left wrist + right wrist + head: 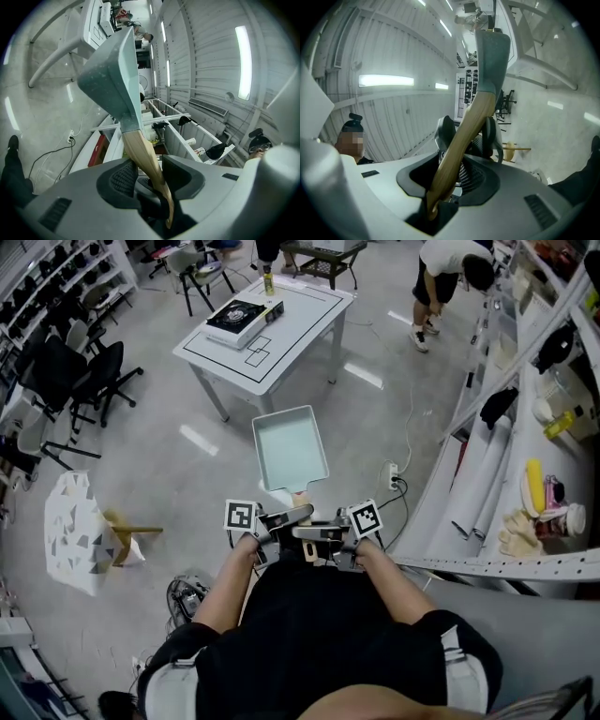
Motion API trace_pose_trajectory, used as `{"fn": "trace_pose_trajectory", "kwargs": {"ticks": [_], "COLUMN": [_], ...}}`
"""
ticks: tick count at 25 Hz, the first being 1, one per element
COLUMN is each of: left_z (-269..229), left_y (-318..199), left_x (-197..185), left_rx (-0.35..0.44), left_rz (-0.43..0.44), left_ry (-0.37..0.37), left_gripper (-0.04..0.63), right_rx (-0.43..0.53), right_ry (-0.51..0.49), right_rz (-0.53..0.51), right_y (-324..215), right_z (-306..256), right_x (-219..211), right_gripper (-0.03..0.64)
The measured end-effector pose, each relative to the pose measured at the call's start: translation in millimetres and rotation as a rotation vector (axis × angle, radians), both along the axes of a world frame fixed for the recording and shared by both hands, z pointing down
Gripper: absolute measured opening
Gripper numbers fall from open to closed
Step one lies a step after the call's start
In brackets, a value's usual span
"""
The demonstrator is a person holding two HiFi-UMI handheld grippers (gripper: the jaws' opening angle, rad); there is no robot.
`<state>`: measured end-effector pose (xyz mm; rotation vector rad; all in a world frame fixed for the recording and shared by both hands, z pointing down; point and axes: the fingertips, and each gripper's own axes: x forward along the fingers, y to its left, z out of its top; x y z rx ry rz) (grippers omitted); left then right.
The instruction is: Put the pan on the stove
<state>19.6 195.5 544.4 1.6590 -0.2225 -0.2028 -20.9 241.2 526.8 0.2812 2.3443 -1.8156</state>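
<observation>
One rectangular pan [291, 448], pale green and empty, hangs level in the air above the floor [169, 456], carried only by its wooden handle [140, 150] at its 6 o'clock end. The left gripper [146, 176] and the right gripper [451, 177] both clamp this handle from opposite sides, jaws narrowed onto the wood, one just behind the other. The stove [239, 317] sits on the white table [305, 329] at about 11 o'clock from the pan and well apart, so a carry across open floor remains. Judged risks: the smooth, tapering handle may twist or slide between the pads, letting the overhanging pan body droop or roll. Unequal motion of the two grippers could lever it loose. A power strip [394, 474] and its cable [410, 418] lie at 4 o'clock as a trip hazard. A low approach could strike the table edge.
</observation>
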Motion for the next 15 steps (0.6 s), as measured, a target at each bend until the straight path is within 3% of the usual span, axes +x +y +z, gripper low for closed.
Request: {"fn": "trace_pose_trajectory", "kwargs": {"ticks": [15], "left_z": [-8], "left_y": [-164], "left_x": [-37], "left_rx": [-0.005], "left_rz": [0.050], "left_ry": [0.009], "left_gripper": [0.164], "right_rx": [0.021], "right_ry": [0.060], "right_rz": [0.044], "right_y": [-168], "right_z": [-4], "right_x": [-39], "right_gripper": [0.138]}}
